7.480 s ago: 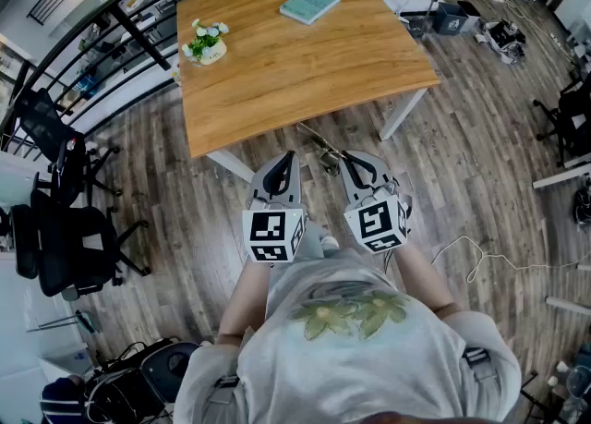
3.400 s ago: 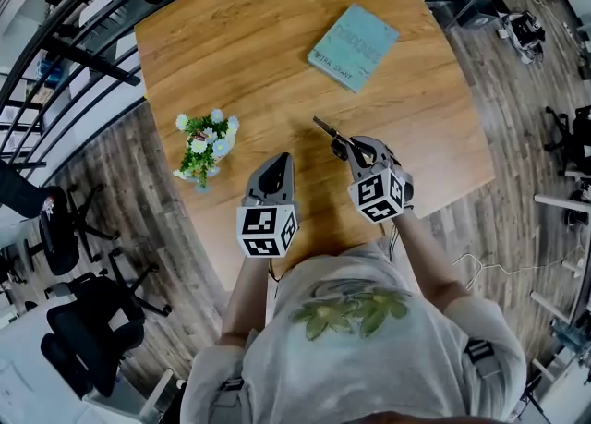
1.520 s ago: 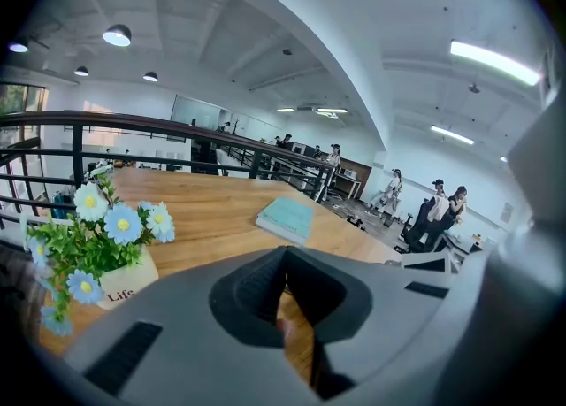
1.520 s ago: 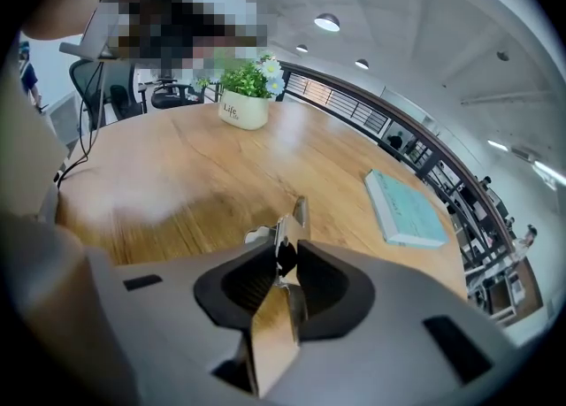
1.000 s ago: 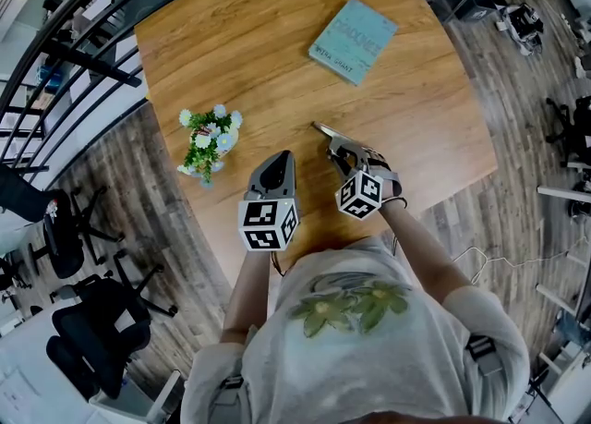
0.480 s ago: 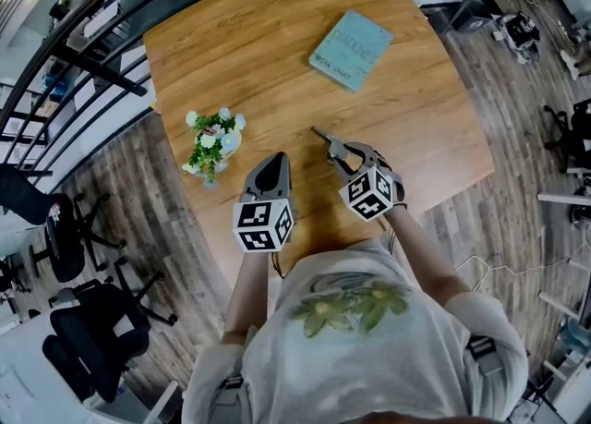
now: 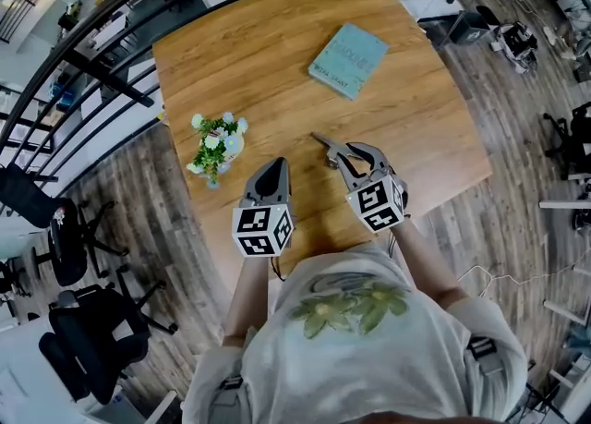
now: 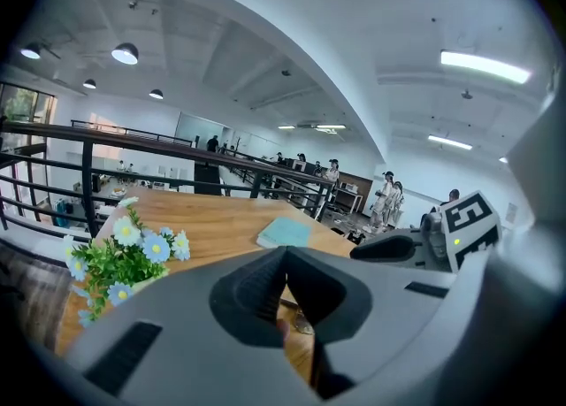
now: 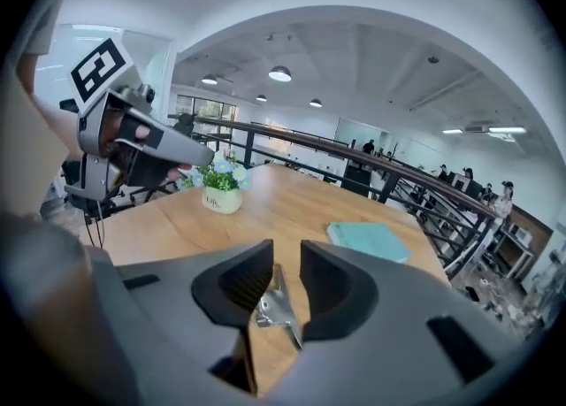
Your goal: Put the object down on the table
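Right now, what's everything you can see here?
Light wooden table: one, tan, centre.
Teal rectangular book: one, teal, table's far right.
White pot of white and blue flowers: one, table's left edge.
Silver metal clip: one, silver, lying on the table, near side.
Black metal railing: one, black, beyond the table's left.
Black office chairs: at least two, floor at left.
Left gripper: one, grey, jaws together, empty.
Right gripper: one, grey, jaws apart, just been closing, gripping nothing.
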`<state>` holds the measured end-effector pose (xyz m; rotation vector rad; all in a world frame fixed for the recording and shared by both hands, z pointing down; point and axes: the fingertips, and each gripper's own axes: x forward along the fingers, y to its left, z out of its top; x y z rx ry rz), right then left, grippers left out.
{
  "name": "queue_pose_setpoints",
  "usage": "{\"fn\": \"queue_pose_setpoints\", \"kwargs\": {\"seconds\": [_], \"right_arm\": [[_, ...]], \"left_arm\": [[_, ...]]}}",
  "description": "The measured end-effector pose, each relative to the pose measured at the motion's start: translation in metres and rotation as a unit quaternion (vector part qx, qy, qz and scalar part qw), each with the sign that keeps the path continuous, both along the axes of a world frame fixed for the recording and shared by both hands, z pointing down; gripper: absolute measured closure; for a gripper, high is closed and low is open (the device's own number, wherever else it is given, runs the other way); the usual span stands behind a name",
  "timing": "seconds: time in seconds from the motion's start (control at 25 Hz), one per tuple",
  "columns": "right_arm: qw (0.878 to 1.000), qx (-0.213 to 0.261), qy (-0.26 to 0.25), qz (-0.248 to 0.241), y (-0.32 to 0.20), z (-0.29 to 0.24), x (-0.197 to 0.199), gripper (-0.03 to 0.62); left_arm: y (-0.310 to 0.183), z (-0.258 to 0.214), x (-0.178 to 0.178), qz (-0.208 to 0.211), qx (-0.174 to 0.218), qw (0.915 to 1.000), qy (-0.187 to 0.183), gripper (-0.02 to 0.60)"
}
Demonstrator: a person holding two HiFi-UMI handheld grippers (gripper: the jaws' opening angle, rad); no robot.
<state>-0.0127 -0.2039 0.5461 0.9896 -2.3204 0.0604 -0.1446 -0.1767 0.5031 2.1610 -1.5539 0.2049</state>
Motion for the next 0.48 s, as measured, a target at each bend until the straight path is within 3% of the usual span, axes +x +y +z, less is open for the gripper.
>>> {"fn": "queue_pose_setpoints", "kwargs": {"seconds": [0.24, 0.48], "right_arm": [[0.999, 0.026, -0.040, 0.024, 0.008, -0.024, 0.007, 0.577], [0.996, 0.029, -0.086, 0.016, 0.017, -0.043, 0.005, 0.586]], "left_arm": [[0.009, -0.007, 0.013, 0.009, 0.005, 1.0000, 0.000, 0.568], [0.017, -0.010, 0.028, 0.023, 0.008, 0.9997, -0.001, 0.568]]}}
